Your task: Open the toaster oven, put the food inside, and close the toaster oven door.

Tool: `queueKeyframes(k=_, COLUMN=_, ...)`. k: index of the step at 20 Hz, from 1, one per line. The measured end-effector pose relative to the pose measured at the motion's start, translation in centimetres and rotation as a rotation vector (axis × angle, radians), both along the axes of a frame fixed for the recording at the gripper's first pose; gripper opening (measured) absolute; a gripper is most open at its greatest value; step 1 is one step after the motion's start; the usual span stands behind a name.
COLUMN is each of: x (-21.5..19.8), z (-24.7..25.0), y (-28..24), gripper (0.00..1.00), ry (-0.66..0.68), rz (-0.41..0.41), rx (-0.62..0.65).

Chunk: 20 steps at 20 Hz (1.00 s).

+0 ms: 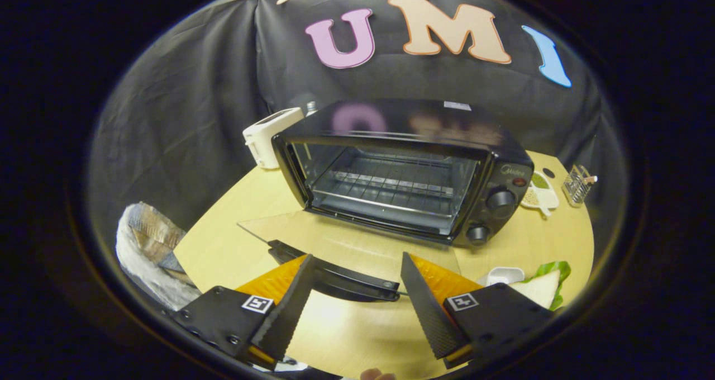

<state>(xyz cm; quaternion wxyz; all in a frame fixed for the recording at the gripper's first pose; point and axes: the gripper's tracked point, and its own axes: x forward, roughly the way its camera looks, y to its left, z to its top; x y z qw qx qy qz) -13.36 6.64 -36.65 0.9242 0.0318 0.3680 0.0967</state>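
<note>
A black toaster oven is seen standing on a pale wooden table, with its glass door folded fully down so that it lies flat toward the near side. The door's dark handle is found at the near edge of the door, just ahead of the gripper and partly hidden behind the left finger. The fingers are held wide apart, and nothing is clamped between them. Inside the open oven a wire rack is visible, and two round knobs are set on the right end of the front. The food, a sandwich with a green leaf showing, is placed near and to the right, beyond the right finger, just beside a small white dish. A white appliance is stood at the far left of the oven. A crumpled cloth is seen off the table's left edge.
</note>
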Motion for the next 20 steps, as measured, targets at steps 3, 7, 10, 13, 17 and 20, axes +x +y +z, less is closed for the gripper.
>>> queueKeyframes(k=3, x=-1.0, z=-1.3, y=0.3, gripper=0.98, ry=0.024, rz=0.019, rx=-0.02)
queueKeyframes(k=7, x=-2.1, z=-3.2, y=0.5, gripper=0.99, ry=0.061, rz=0.039, rx=-0.04)
queueKeyframes(k=10, x=-2.7, z=-4.9, y=0.6, gripper=0.99, ry=0.097, rz=0.05, rx=-0.049)
queueKeyframes(k=13, x=-3.6, z=-6.6, y=0.7, gripper=0.99, ry=0.144, rz=0.045, rx=-0.039)
queueKeyframes(k=17, x=-4.0, z=-7.1, y=0.5, gripper=0.98, ry=0.141, rz=0.048, rx=-0.035)
queueKeyframes(k=20, x=-3.4, z=-5.6, y=0.8, gripper=0.98, ry=0.111, rz=0.046, rx=0.014)
